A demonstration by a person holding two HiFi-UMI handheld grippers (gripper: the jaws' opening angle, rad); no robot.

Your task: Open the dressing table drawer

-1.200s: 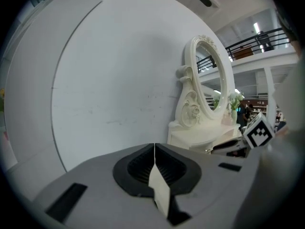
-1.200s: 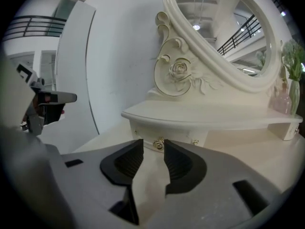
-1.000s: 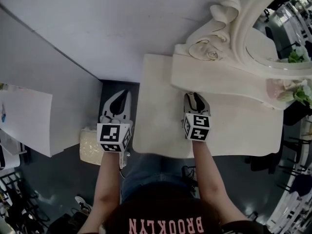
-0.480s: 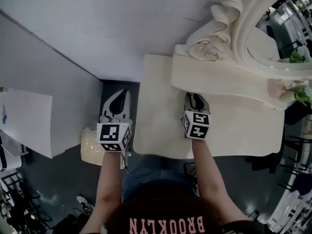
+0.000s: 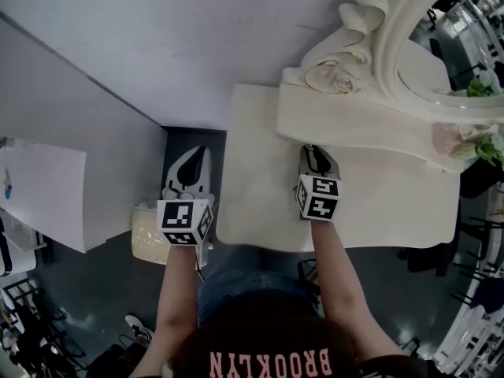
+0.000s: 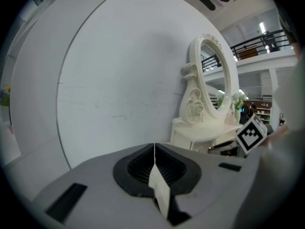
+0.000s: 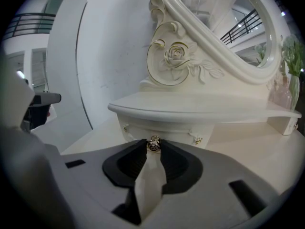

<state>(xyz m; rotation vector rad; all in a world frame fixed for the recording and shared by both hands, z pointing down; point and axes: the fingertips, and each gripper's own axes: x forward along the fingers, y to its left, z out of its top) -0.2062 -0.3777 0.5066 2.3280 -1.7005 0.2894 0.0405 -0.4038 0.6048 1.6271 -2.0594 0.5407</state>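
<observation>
The cream dressing table (image 5: 260,211) carries a small drawer unit (image 5: 354,128) under an oval mirror (image 5: 441,46). My right gripper (image 5: 316,153) rests over the tabletop with its tips at the drawer front (image 7: 162,128). In the right gripper view the right gripper (image 7: 153,142) is shut on the small brass drawer knob (image 7: 153,146), which sits between the two tips. The drawer looks closed. My left gripper (image 5: 194,154) hangs left of the table over the dark floor. Its tips meet in the left gripper view, so the left gripper (image 6: 154,146) is shut with nothing in it.
A white wall runs behind the table, and a white panel (image 5: 47,195) stands at the left. A pale bag (image 5: 146,239) lies on the floor under my left hand. A vase of flowers (image 5: 482,144) stands on the table's right end.
The right gripper's jaws have drawn together around the knob at the drawer front. The left gripper has stayed where it was.
</observation>
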